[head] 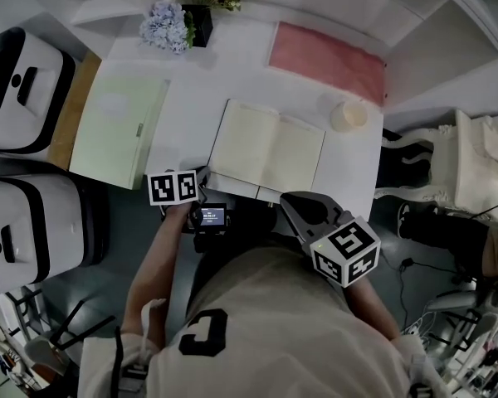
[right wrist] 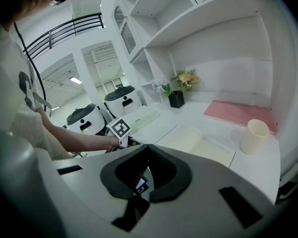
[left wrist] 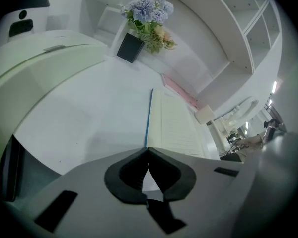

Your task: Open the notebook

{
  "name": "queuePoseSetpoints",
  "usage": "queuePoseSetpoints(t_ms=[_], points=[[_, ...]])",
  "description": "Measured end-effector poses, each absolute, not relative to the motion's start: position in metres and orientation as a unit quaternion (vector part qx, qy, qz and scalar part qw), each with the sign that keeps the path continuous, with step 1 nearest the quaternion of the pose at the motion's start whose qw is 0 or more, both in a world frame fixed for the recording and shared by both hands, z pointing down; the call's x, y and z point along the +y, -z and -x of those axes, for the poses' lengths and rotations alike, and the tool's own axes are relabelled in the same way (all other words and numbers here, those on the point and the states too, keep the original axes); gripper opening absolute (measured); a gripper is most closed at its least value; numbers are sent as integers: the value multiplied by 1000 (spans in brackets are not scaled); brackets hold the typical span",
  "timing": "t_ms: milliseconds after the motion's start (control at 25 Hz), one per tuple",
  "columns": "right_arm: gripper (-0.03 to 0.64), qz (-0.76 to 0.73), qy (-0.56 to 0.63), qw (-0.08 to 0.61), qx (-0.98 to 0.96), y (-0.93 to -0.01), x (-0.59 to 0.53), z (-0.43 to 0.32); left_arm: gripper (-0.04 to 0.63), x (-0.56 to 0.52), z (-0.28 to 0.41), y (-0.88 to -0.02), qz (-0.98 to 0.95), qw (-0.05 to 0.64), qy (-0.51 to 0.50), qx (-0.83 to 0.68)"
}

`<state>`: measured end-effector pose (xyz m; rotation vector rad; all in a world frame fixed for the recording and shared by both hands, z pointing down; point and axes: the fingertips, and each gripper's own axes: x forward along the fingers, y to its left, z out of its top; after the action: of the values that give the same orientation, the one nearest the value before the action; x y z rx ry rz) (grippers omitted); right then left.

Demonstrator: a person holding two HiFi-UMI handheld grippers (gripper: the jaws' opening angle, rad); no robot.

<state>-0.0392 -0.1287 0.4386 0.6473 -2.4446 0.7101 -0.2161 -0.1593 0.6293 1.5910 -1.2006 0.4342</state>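
Note:
The notebook (head: 270, 149) lies open and flat on the white table (head: 191, 89), showing two cream pages. In the left gripper view the notebook (left wrist: 176, 125) has a blue cover edge and lies just beyond the jaw tips. My left gripper (head: 204, 177) hovers at the table's near edge by the notebook's left corner, shut and empty; its tips (left wrist: 148, 150) meet. My right gripper (head: 287, 199) hangs off the near edge below the notebook's right page, also shut with nothing held. In the right gripper view the notebook (right wrist: 198, 142) lies past that gripper's (right wrist: 148, 147) joined tips.
A pale green closed folder (head: 116, 127) lies left of the notebook. A cream cup (head: 349, 116) and a pink cloth (head: 328, 56) sit to the back right, a flower pot (head: 178, 27) at the back. Two white appliances (head: 21, 89) stand left of the table.

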Motion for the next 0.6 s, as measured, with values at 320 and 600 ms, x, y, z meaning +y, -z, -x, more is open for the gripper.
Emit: queuePoseSetpoints(t_ms=[320, 600], points=[[23, -224, -264, 259, -902, -441, -127, 60, 15, -159, 216, -629, -674, 530, -171, -486], [23, -222, -259, 264, -902, -441, -126, 70, 15, -158, 214, -628, -681, 541, -163, -465]])
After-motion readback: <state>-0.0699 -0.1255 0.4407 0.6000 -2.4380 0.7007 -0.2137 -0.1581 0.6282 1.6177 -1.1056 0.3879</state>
